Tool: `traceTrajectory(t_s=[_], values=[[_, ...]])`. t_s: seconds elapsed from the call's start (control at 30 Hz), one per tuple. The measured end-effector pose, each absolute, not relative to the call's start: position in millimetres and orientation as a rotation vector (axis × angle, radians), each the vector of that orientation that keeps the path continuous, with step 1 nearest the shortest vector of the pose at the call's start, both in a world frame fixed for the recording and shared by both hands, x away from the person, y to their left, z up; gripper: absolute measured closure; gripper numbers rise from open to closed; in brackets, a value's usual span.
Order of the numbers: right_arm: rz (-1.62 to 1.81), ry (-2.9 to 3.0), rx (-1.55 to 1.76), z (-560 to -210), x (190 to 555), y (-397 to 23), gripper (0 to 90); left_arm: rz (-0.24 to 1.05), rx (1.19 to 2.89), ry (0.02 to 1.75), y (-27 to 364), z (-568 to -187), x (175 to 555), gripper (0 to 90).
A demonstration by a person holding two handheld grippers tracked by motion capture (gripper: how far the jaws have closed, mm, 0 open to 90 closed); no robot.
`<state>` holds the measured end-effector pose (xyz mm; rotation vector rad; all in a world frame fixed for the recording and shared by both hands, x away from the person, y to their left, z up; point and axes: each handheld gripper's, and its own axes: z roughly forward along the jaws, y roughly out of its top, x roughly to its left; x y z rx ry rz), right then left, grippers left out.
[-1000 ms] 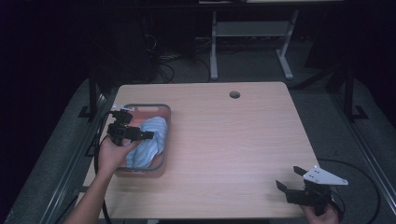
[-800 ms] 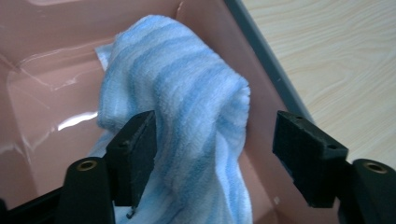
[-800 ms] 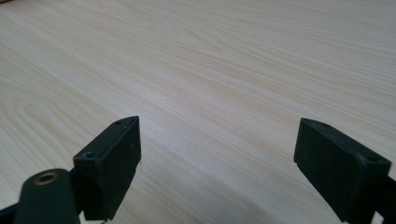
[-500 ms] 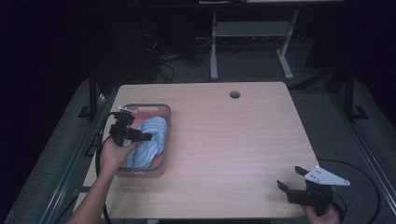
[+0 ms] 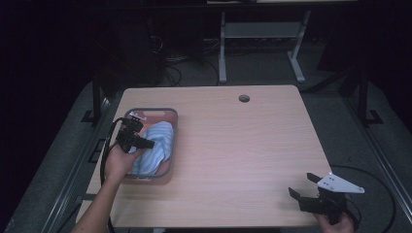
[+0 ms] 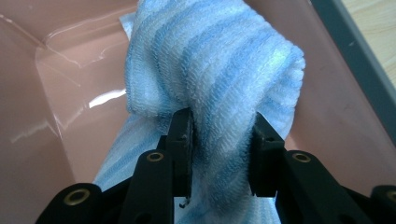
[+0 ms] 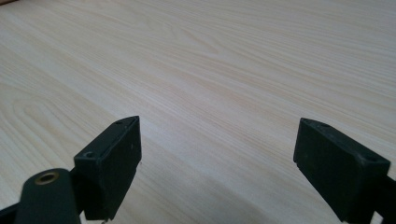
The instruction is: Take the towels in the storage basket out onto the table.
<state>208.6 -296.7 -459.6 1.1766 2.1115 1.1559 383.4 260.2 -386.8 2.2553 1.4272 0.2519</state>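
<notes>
A blue-and-white striped towel (image 5: 159, 143) (image 6: 219, 60) lies bunched in a pink bin with a grey rim (image 5: 150, 111) (image 6: 70, 93) at the table's left side. My left gripper (image 5: 145, 143) (image 6: 222, 122) reaches into the bin. Its jaws have just been closing, and their pads now pinch a raised fold of the towel. At the front right corner of the table my right gripper (image 5: 301, 183) (image 7: 217, 140) stands open, with nothing but bare wood between its fingers.
The light wooden table (image 5: 243, 141) has a round cable hole (image 5: 244, 98) near its far edge. A metal stand and cables sit on the dark floor behind the table. The person's left forearm comes in from the bottom left.
The left gripper's jaws have narrowed and now grip the towel in the bin. The right gripper has stayed where it was.
</notes>
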Motion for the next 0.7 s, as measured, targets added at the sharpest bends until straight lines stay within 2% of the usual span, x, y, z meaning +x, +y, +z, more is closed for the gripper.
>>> traceTrajectory(t_s=[0.3, 0.7], values=[[1.154, 2.108, 1.176, -459, 208, -297, 14.7, 0.273, 2.288, 1.408, 257, -389, 382, 76.9], [1.161, 2.098, 1.189, -459, 208, -299, 14.7, 0.296, 2.207, 1.413, 267, -379, 377, 77.6]])
